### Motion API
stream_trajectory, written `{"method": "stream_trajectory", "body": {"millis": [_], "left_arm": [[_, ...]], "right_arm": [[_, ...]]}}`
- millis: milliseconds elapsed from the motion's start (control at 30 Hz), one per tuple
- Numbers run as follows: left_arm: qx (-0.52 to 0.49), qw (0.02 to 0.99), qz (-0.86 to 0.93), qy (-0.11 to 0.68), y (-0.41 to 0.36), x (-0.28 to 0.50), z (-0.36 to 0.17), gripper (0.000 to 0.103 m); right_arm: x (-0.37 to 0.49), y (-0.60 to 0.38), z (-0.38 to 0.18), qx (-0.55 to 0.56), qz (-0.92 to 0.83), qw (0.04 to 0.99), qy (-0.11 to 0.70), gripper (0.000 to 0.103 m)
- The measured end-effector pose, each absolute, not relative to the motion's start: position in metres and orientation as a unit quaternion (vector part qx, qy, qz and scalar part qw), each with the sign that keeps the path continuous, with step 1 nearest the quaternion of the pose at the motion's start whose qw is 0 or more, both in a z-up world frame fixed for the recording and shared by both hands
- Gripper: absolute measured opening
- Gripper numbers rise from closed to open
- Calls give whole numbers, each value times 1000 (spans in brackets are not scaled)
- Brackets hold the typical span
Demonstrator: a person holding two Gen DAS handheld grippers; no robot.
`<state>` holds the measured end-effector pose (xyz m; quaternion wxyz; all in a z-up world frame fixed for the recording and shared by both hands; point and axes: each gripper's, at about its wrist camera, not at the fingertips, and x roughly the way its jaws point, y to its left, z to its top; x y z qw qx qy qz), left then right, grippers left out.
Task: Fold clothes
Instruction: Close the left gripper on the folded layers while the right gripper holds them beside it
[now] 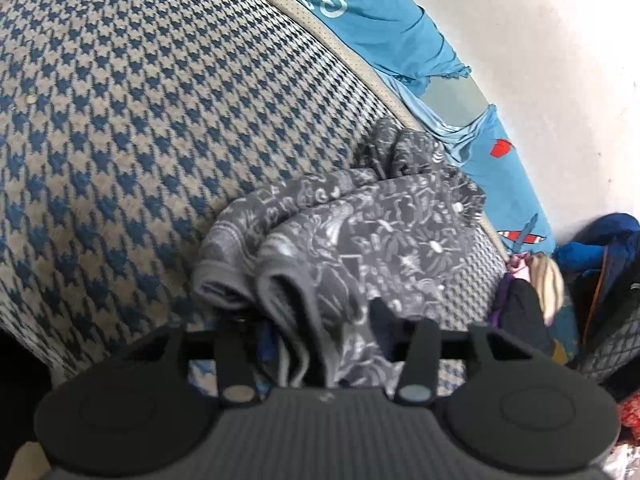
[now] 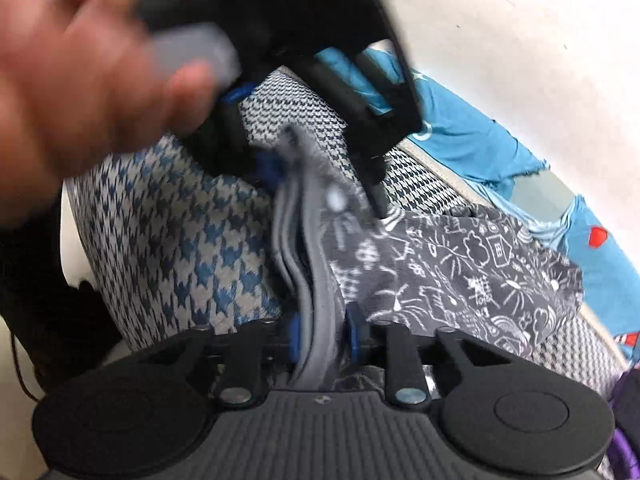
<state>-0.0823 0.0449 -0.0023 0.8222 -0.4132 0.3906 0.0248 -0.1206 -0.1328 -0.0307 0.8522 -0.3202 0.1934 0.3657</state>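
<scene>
A: While the right gripper (image 2: 322, 340) sits nearest its lens, note the blue pads (image 2: 354, 338) pinched onto a bunched grey hem of the dark grey cotton garment printed with white doodles (image 2: 460, 268). Closed on cloth, then.

B: Agreed. Left gripper (image 1: 320, 344)?

A: Its jaws stand apart. A folded grey edge of the same garment (image 1: 340, 248) runs up between them, but I can't see either pad pressing it. Not gripping, as far as the left wrist view shows.

B: Where does the garment lie from each tool?

A: Directly ahead of both, starting at the fingertips. From the right gripper the hem strip runs straight forward to the left gripper (image 2: 312, 152), held by a blurred hand (image 2: 80, 92) beyond; the printed body spreads ahead and to the right over the blue-and-beige houndstooth woven cover (image 2: 192, 248). So the gathered edge's long axis lies gripper to gripper, and the body hangs off one side.

B: Nearer hand?

A: Both are at the hem. Only the right one has it; my judgement is the next fold hangs on that grip.

B: Farther out?

A: Past the cover's pale piped border, a turquoise cartoon-print sheet (image 1: 384, 28) against a white wall (image 1: 540, 60).

B: Any text?

A: A white looped mark on the sheet, not readable. Doodles on the garment include a little house; no words legible.
</scene>
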Motion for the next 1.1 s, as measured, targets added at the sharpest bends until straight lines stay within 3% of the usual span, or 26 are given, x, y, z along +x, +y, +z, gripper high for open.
{"method": "stream_trajectory", "body": {"millis": [33, 100, 167, 333, 367, 433, 500, 600, 700, 1100], "left_arm": [[-414, 822, 29, 390, 46, -84, -5, 57], [-417, 822, 39, 386, 49, -87, -9, 82], [-416, 826, 49, 378, 51, -88, -11, 92], [-416, 830, 49, 369, 51, -81, -12, 92], [-416, 829, 47, 371, 49, -78, -13, 89], [-419, 826, 40, 376, 45, -72, -17, 73], [-423, 820, 33, 385, 42, -65, -21, 44], [-415, 823, 29, 387, 41, -60, -21, 26], [-402, 834, 32, 378, 46, -59, -13, 21], [-355, 858, 47, 368, 113, -53, 34, 21]], "right_arm": [[-119, -135, -28, -309, 367, 855, 199, 19], [-114, -139, -24, -285, 369, 859, 213, 18], [-111, -142, -20, -266, 371, 862, 221, 18], [-108, -143, -13, -247, 375, 863, 232, 18], [-108, -144, -13, -244, 375, 864, 233, 18], [-108, -143, -11, -237, 376, 864, 238, 18], [-107, -143, -11, -231, 377, 864, 242, 18], [-106, -143, -8, -213, 383, 863, 251, 18], [-105, -140, -3, -194, 393, 862, 254, 18], [-100, -85, 23, -134, 453, 848, 241, 17]]}}
